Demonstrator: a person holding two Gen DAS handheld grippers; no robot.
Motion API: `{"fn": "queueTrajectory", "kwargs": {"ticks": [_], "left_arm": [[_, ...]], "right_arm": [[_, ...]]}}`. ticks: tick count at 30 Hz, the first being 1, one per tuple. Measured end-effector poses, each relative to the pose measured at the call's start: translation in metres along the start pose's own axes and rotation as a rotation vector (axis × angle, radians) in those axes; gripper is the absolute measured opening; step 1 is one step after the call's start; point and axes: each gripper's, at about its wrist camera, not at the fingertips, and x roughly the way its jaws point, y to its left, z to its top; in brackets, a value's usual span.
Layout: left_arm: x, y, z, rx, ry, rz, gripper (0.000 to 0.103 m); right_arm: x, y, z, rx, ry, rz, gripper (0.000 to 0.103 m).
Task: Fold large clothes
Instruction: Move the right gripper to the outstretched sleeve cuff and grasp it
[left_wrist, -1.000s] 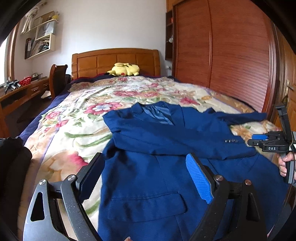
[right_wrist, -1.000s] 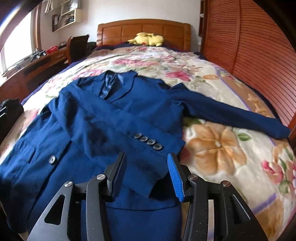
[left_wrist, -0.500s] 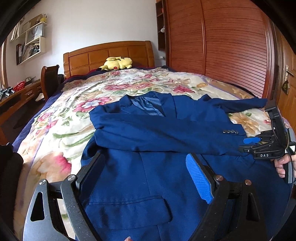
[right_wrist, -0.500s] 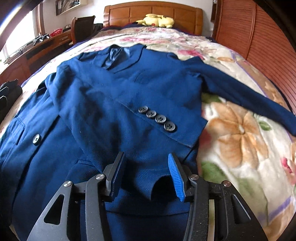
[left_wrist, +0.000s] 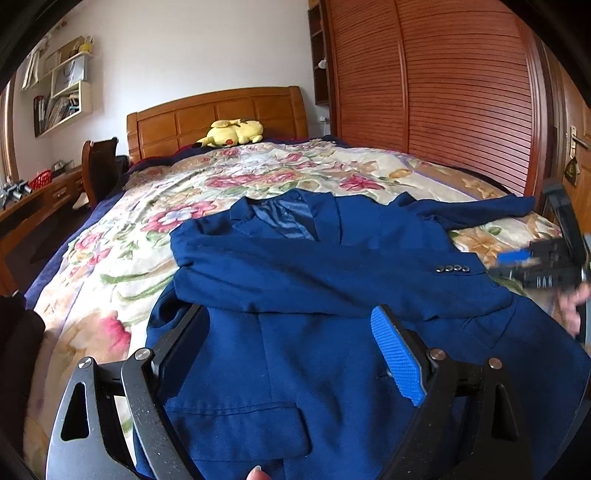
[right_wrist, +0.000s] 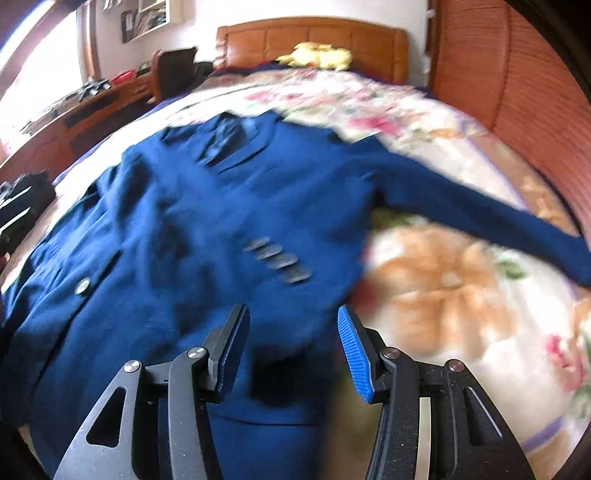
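A dark blue suit jacket (left_wrist: 295, 362) (right_wrist: 177, 221) lies face up on the floral bed cover (left_wrist: 110, 258). One sleeve (left_wrist: 332, 284) is folded across its chest, and the cuff buttons (left_wrist: 452, 268) (right_wrist: 277, 258) show. The other sleeve (right_wrist: 480, 214) lies stretched out to the right. My left gripper (left_wrist: 284, 314) stands wide open above the lower front, near the pocket flap, holding nothing. My right gripper (right_wrist: 291, 308) (left_wrist: 535, 266) is open over the folded sleeve's cuff end, with no cloth pinched. The right wrist view is smeared by motion.
A yellow plush toy (left_wrist: 232, 131) sits by the wooden headboard (left_wrist: 221, 114). A slatted wardrobe (left_wrist: 443, 110) lines the right side. A desk and chair (left_wrist: 99, 162) stand to the left. Something dark (left_wrist: 18, 339) lies at the bed's near left edge.
My left gripper has slid to the right over the jacket's lower front. My right gripper has shifted near the folded cuff, and its view has gone blurry. The jacket itself lies as before.
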Motion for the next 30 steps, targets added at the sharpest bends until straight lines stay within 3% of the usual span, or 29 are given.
{"fn": "queueTrajectory", "kwargs": {"ticks": [8, 12, 16, 24, 30], "left_arm": [[-0.002, 0.006, 0.004, -0.033, -0.001, -0.036, 0.090], [-0.005, 0.002, 0.006, -0.027, -0.008, -0.049, 0.090], [-0.006, -0.001, 0.008, -0.034, -0.005, -0.070, 0.090], [-0.010, 0.000, 0.012, -0.059, -0.010, -0.086, 0.090], [-0.009, 0.008, 0.011, -0.074, -0.003, -0.079, 0.090]], "right_arm": [[0.005, -0.122, 0.022, 0.104, -0.033, -0.228, 0.052], [0.013, -0.185, 0.034, 0.209, -0.027, -0.330, 0.064], [0.018, -0.235, 0.044, 0.289, -0.019, -0.432, 0.067], [0.028, -0.288, 0.049, 0.413, -0.008, -0.562, 0.068], [0.044, -0.309, 0.031, 0.544, 0.063, -0.532, 0.068]]}}
